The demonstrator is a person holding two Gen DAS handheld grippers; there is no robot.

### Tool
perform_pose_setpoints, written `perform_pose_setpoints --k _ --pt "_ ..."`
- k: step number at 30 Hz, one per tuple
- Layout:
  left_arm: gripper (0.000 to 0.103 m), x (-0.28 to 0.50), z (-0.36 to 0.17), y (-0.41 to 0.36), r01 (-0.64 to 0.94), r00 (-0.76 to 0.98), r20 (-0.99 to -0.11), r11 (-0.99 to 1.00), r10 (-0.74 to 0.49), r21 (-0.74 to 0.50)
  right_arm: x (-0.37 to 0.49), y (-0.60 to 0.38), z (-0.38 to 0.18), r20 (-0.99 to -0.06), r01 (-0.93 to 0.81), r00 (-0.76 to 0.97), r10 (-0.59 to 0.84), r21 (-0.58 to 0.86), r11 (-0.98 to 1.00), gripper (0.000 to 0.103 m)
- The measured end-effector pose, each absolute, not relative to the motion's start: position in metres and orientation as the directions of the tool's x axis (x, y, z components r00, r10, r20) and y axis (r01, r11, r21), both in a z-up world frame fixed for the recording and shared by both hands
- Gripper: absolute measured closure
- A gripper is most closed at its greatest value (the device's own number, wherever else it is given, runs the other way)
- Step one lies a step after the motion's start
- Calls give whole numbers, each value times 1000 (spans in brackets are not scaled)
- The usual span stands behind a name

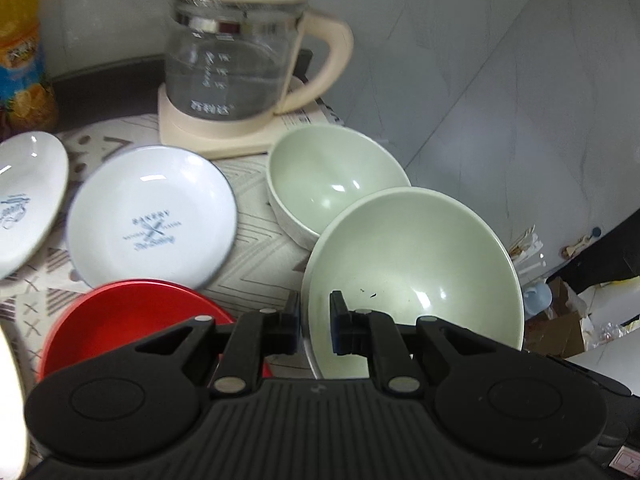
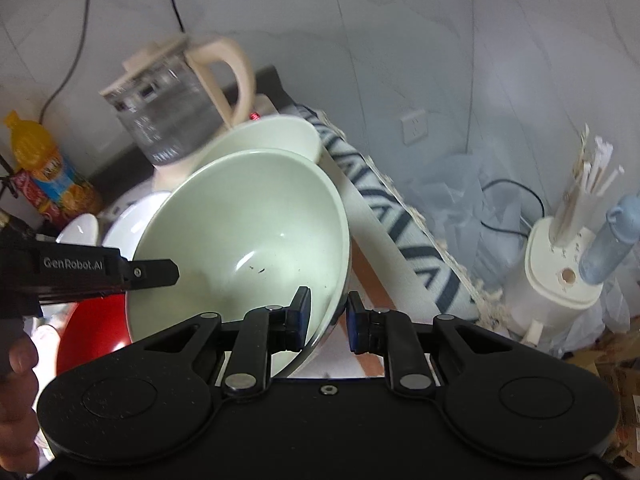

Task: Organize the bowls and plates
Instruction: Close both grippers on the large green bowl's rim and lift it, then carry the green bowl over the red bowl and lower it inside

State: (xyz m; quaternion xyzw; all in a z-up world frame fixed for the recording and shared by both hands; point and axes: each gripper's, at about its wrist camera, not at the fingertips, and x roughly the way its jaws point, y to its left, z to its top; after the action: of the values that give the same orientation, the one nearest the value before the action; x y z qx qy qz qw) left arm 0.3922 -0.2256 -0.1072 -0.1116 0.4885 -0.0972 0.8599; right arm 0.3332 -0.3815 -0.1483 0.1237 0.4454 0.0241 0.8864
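Now both tongs work on the large green bowl point(image 1: 416, 276), which is tilted with its mouth turned toward the left wrist camera. The left tongs point(image 1: 315, 320) stand with one finger on each side of the bowl's near rim; whether the pads actually press the rim cannot be told from this view. From the right wrist view, the right tongs point(image 2: 328, 316) straddle the rim of the same bowl point(image 2: 248, 240), the left pad inside the bowl and the right pad outside, with a narrow gap showing by the outer pad, so a firm grip cannot be confirmed. The left tongs point(image 2: 152, 274) enter that view from the left, reaching over the bowl's far rim.

Just beyond the large bowl, touching or nearly touching it, sits a second green bowl point(image 1: 336, 184) upright on the patterned cloth point(image 1: 256, 256) that covers the surface. To the left of the left tongs lies a red dish point(image 1: 128, 316), and past it a white plate with blue print point(image 1: 152, 216), slightly tilted. Another white plate point(image 1: 28, 200) lies further left, cut by the frame edge. Behind the bowls stands a glass kettle point(image 1: 236, 56) on its cream base, and an orange drink bottle point(image 1: 20, 52) stands far left.
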Motion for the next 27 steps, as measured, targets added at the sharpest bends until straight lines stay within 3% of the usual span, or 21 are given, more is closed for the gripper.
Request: perform_pose_setpoints --k 27 --pt "90 341 -65 -116 -52 577 -784 948 -228 -314 317 -289 -100 -731 -48 637 245 279 959 84"
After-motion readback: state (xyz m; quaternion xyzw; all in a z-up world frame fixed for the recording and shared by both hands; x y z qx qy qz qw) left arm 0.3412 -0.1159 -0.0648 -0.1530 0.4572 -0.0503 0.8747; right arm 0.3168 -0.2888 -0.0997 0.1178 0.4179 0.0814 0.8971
